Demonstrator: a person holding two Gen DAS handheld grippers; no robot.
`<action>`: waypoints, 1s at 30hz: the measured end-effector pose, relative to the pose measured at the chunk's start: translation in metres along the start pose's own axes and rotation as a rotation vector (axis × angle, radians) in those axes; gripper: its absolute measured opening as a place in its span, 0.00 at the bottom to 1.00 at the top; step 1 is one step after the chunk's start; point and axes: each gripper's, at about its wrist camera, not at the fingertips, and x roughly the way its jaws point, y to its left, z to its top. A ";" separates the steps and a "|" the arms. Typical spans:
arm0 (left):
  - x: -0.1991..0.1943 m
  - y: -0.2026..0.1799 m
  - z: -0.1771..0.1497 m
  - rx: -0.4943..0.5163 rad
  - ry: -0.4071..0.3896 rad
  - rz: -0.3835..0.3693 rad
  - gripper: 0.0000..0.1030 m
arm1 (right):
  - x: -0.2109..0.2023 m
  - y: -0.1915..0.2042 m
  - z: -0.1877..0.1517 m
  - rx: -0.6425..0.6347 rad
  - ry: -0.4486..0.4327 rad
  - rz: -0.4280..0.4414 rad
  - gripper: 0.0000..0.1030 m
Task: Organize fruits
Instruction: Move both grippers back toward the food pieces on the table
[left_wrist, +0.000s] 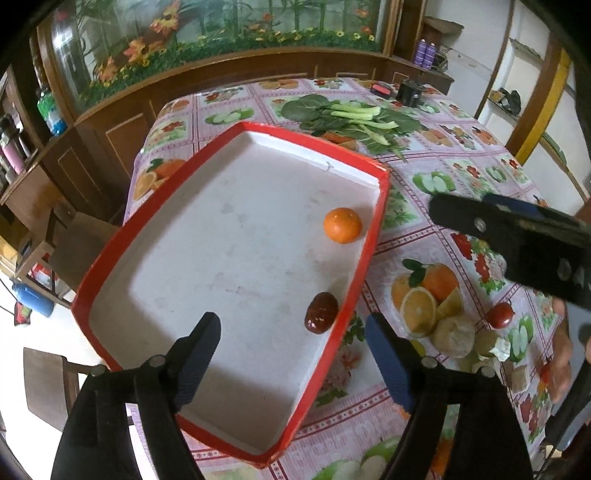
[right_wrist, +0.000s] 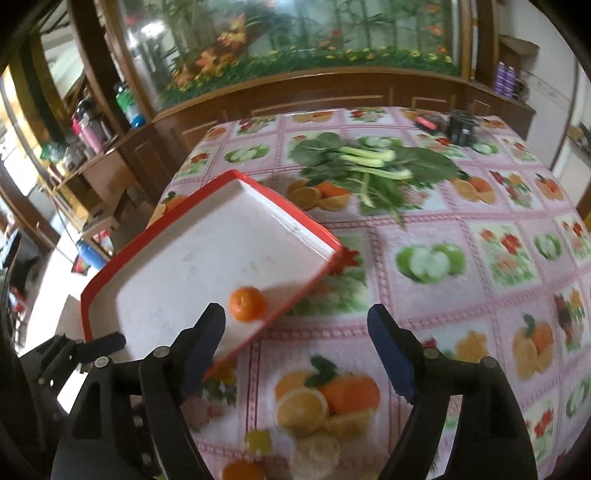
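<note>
A white tray with a red rim (left_wrist: 380, 199) lies on the fruit-print tablecloth. In it sit an orange (left_wrist: 342, 229) near the right wall and a dark red fruit (left_wrist: 321, 313) closer to me. My left gripper (left_wrist: 291, 325) hangs open above the tray's near end, with the dark red fruit just ahead of its gap and nothing between its fingers. My right gripper (right_wrist: 295, 317) is open and empty over the tray's right edge (right_wrist: 295, 299), with the orange (right_wrist: 247, 303) just beyond its left finger. One of its fingers (left_wrist: 461, 216) reaches in at the right of the left wrist view.
A small red tomato (left_wrist: 499, 315) lies on the cloth right of the tray, near a person's hand (left_wrist: 561, 354). Leafy greens (left_wrist: 351, 118) (right_wrist: 373, 162) lie behind the tray, with a black object (left_wrist: 410, 92) further back. A wooden cabinet runs past the table's far edge.
</note>
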 end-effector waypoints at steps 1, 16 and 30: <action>-0.003 -0.002 0.000 0.007 -0.004 0.001 0.81 | -0.004 -0.002 -0.003 0.004 -0.002 -0.004 0.82; -0.029 -0.023 -0.010 0.078 -0.038 0.022 0.85 | -0.059 -0.032 -0.068 0.101 -0.006 -0.029 0.86; -0.041 -0.038 -0.020 0.119 -0.050 0.007 0.85 | -0.083 -0.067 -0.111 0.236 0.006 -0.032 0.87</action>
